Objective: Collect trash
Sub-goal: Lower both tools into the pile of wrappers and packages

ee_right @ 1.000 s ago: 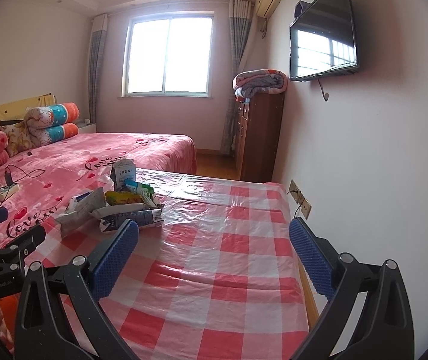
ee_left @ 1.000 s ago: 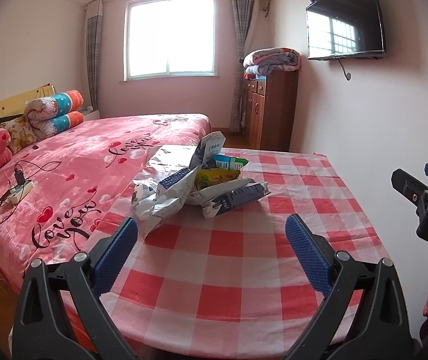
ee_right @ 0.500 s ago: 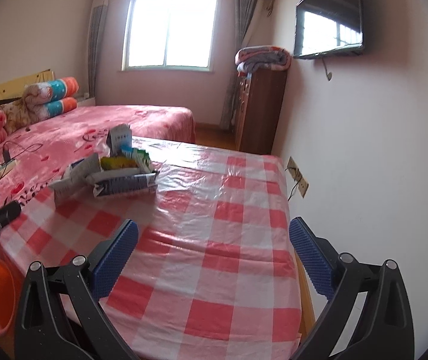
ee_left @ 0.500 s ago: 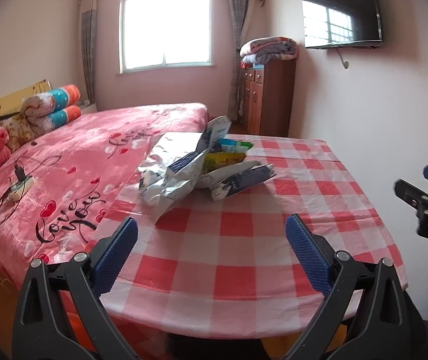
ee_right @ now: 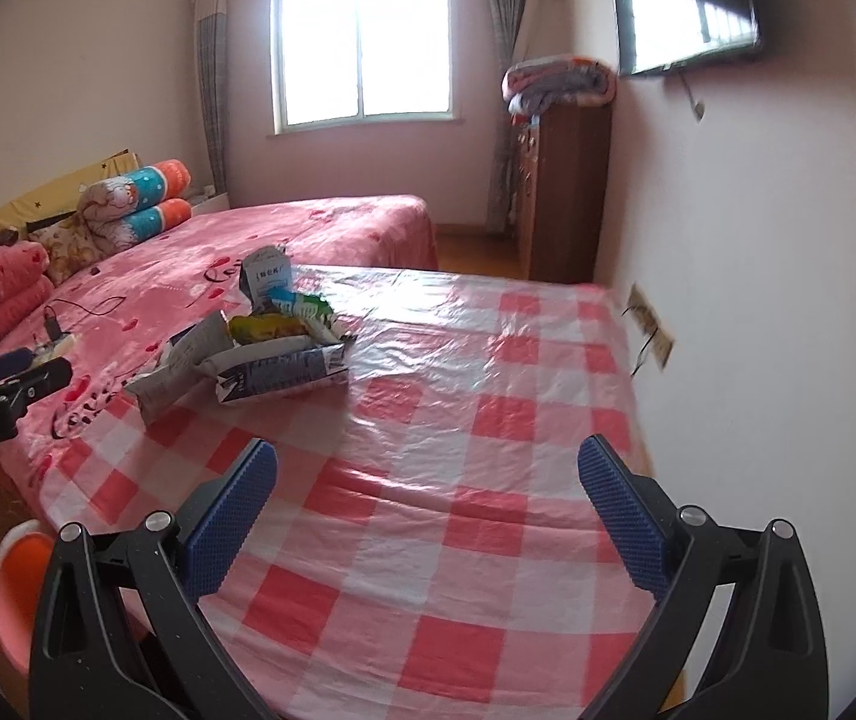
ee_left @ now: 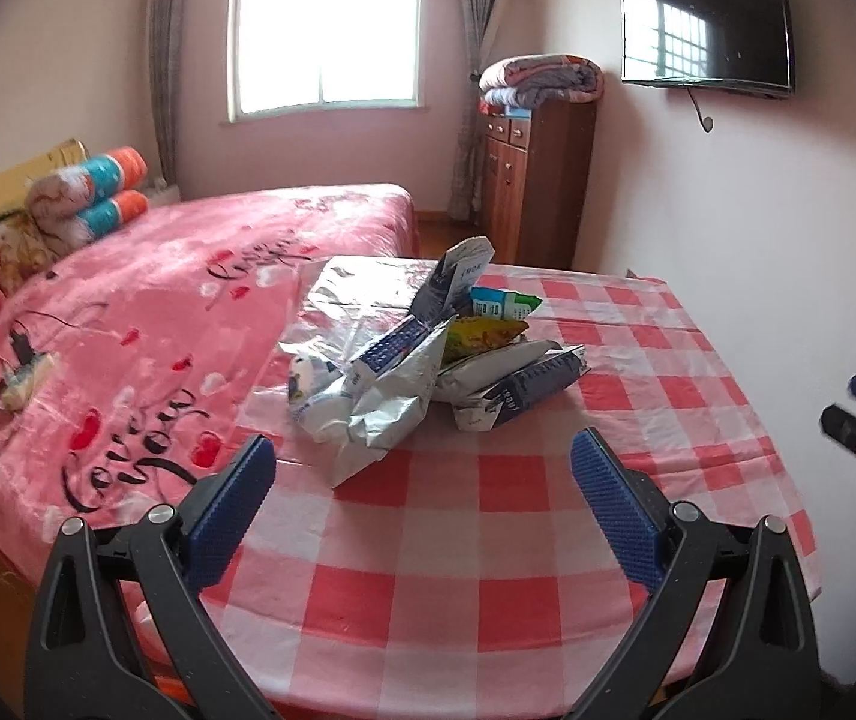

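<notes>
One heap of crumpled wrappers [ee_left: 428, 354] on the checked surface [ee_left: 487, 546], exact count unclear, two claws, left claw [ee_left: 422, 492] and right claw [ee_right: 428, 492], both wide, empty, short of the heap.

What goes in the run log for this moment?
left gripper: open, empty | right gripper: open, empty | trash pile: untouched on checked table

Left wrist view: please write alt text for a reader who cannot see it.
A pile of empty wrappers lies on a red-checked table, ahead of the open, empty left gripper. A pink bed stands to the left.
</notes>
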The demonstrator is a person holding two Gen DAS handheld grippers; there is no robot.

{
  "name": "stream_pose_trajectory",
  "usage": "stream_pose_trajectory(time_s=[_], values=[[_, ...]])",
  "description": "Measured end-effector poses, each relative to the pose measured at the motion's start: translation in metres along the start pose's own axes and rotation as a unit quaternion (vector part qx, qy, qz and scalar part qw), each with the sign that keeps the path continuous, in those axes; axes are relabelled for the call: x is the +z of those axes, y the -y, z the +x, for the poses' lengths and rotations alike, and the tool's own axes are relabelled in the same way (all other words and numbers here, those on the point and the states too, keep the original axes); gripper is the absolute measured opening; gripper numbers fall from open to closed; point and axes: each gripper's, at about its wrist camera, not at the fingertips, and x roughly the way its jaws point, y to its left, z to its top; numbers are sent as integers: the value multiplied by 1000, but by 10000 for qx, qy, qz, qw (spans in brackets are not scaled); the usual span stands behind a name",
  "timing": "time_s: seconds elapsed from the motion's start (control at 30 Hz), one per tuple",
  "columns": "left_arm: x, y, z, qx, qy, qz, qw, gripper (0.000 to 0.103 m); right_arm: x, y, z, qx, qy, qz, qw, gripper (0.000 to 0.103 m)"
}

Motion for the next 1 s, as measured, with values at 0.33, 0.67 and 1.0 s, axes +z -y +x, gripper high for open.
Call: stream_pose_trajectory(time_s=[0.33,0.67,1.0], values=[[18,-35,60,-164,-416,182,9988,99,5,4,49,848,-608,460,9935,99],[44,-88,116,-205,-598,-1050,9925,99,7,-1,95,1383,-1019,838,9816,99],[60,-123,180,369,-720,-2249,9710,92,-2,-10,130,1410,-1233,759,9794,99]])
